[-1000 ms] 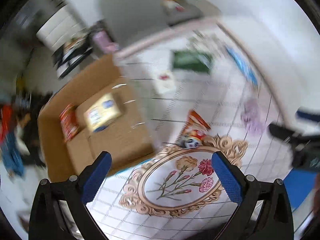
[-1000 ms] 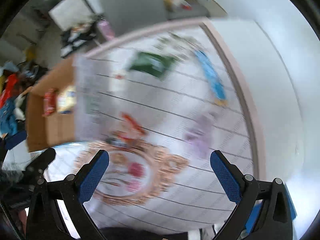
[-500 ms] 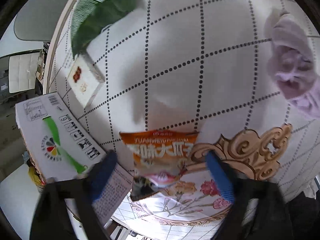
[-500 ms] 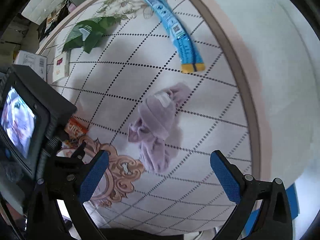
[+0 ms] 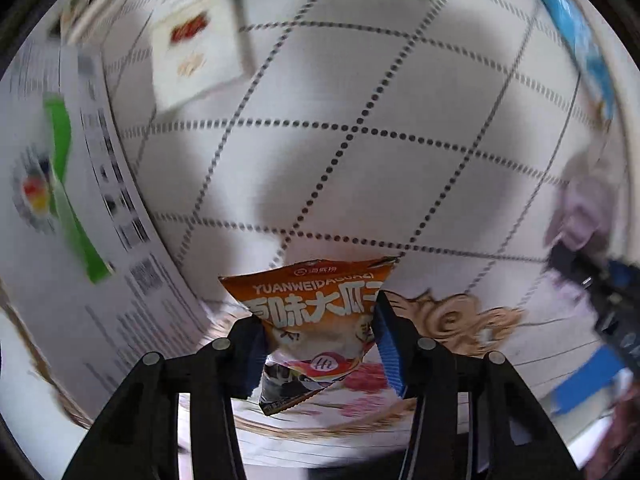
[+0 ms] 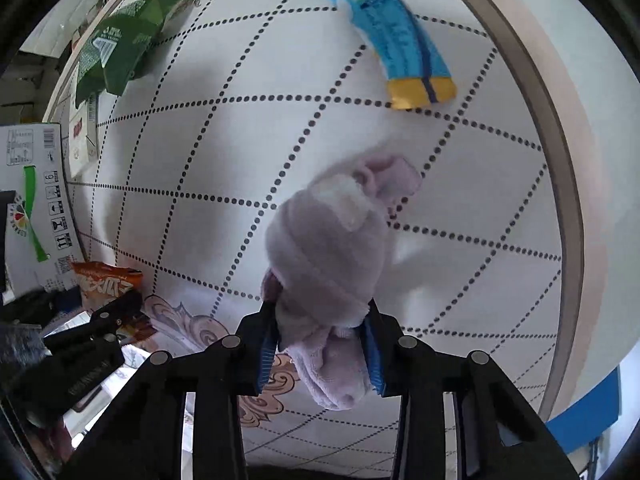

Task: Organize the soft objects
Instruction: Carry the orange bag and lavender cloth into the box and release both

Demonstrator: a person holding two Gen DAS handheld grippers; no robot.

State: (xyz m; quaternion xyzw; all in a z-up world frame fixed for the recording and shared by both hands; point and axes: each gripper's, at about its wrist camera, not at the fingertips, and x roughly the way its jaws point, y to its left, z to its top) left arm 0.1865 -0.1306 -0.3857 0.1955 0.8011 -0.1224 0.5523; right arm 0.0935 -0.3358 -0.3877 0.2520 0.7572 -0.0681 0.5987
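Fingers (image 6: 370,344) pinch lilac cloth (image 6: 332,264); left view: fingers (image 5: 386,344) pinch snack bag (image 5: 316,320).

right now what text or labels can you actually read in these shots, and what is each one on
"YUANWEIDAGUAZI", above large white Chinese characters: orange snack bag clamped in the left gripper.
"6", among handling symbols: side of the white carton.
White label on the green packet: too small to read.
Code and print on the blue packet: too small.
Red mark on the small white box: blurred.

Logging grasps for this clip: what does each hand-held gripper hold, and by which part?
Left hand-held gripper: orange snack bag, pinched across its middle. Right hand-held gripper: lilac plush cloth, gripped near its lower end.
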